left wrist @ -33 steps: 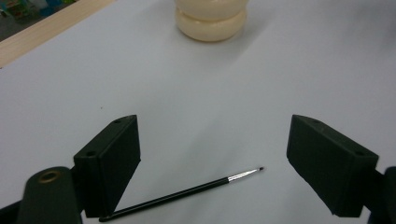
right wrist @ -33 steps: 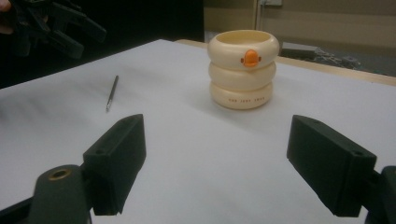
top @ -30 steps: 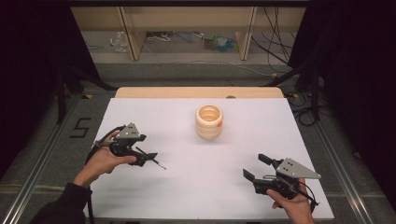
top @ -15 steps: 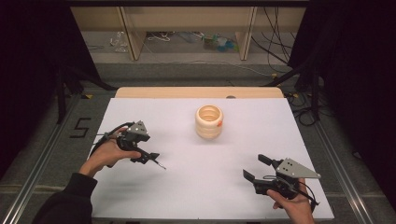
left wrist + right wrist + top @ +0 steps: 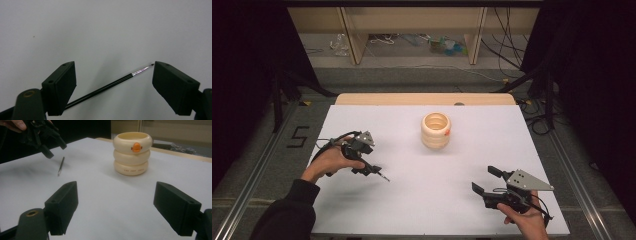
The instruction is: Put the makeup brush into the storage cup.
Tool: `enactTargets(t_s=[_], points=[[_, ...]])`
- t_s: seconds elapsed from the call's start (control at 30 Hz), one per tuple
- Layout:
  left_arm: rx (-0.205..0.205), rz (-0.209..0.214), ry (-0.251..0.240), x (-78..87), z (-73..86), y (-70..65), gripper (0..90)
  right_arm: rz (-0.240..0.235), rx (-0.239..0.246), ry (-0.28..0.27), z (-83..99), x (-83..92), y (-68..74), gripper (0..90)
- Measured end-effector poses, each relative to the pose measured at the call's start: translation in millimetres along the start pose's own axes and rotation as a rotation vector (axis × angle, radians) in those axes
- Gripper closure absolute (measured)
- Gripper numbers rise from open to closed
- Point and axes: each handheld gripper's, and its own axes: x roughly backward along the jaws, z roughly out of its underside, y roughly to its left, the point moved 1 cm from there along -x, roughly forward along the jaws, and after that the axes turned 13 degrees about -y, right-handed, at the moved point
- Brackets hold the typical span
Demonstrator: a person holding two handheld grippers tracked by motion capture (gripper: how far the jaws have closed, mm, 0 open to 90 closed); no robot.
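On the white table (image 5: 412, 200), the left gripper (image 5: 368, 169) hovers with its 2 jaws apart over a thin black pen (image 5: 107, 86) lying flat between them. Mid-table stands a cream ringed cup (image 5: 436, 130). The right gripper (image 5: 486, 181) rests near the front edge, jaws apart, holding nothing.

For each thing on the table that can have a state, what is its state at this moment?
Pen: lying flat on the white table, between the open jaws, not gripped.
Left gripper: open, low over the pen.
Right gripper: open, empty, apart from the holder.
Cream ringed holder: upright, open on top, untouched.
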Motion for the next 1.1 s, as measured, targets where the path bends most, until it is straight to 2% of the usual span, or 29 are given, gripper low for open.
enactTargets(t_s=[0.1,0.17,0.2,0.33,0.37,0.4,0.5,0.53,0.67,0.7,0.8,0.83,0.9,0.93,1.03,1.07,1.1], points=[[0.008,0.012,0.009,-3.8,-0.3,-1.0,19.3,0.001,-0.001,-0.002,-0.9,-0.3,-0.1,20.9],[-0.045,0.018,0.073,-5.0,-0.3,0.4,19.2,-0.012,-0.009,-0.003,-0.6,-0.1,1.1,20.9],[-0.055,0.022,0.091,-5.7,-0.6,1.1,19.3,-0.014,-0.009,-0.003,-0.6,-0.1,1.2,20.9],[-0.086,0.037,0.128,-9.9,-0.9,2.6,19.9,-0.018,-0.010,0.000,-0.8,-0.2,1.4,20.9],[-0.080,0.028,0.134,-10.9,-0.6,3.4,20.0,-0.003,0.009,0.028,-1.5,2.0,0.4,20.9],[-0.079,0.026,0.133,-11.8,-0.7,5.0,20.0,-0.003,0.004,0.000,-0.3,-0.1,0.4,20.8],[-0.078,0.033,0.140,-13.1,-0.3,6.6,20.3,0.000,0.002,0.030,-1.4,1.6,-0.7,20.9],[-0.083,0.036,0.146,-13.3,-0.3,7.1,20.4,-0.005,-0.004,-0.001,0.0,-0.7,-0.2,20.9],[-0.084,0.047,0.154,-14.2,0.1,6.8,20.7,-0.015,-0.013,-0.009,0.4,-1.8,0.1,20.9],[-0.101,0.052,0.153,-15.0,0.2,6.8,21.0,-0.017,-0.012,-0.007,0.5,-1.9,0.3,20.9],[-0.096,0.060,0.169,-18.2,1.4,3.9,21.5,-0.019,-0.015,0.001,0.6,-1.5,0.8,21.0],[-0.115,0.061,0.175,-19.5,1.3,4.2,21.5,-0.019,-0.016,0.000,0.3,-1.7,0.8,21.0],[-0.114,0.074,0.195,-22.3,2.1,2.9,21.9,-0.022,-0.015,-0.002,0.7,-2.5,1.3,21.0],[-0.120,0.074,0.199,-23.4,2.4,2.4,22.3,-0.012,-0.001,0.021,0.1,-0.8,1.1,21.0],[-0.123,0.072,0.215,-25.6,3.3,2.2,23.1,-0.013,0.001,0.034,-0.9,-0.1,0.7,21.0],[-0.123,0.073,0.216,-25.8,3.5,2.0,23.0,-0.024,-0.009,0.002,0.3,-2.6,1.2,21.0],[-0.129,0.078,0.216,-26.1,3.4,2.0,23.2,-0.013,0.003,0.026,-0.5,-0.6,0.9,21.0]])
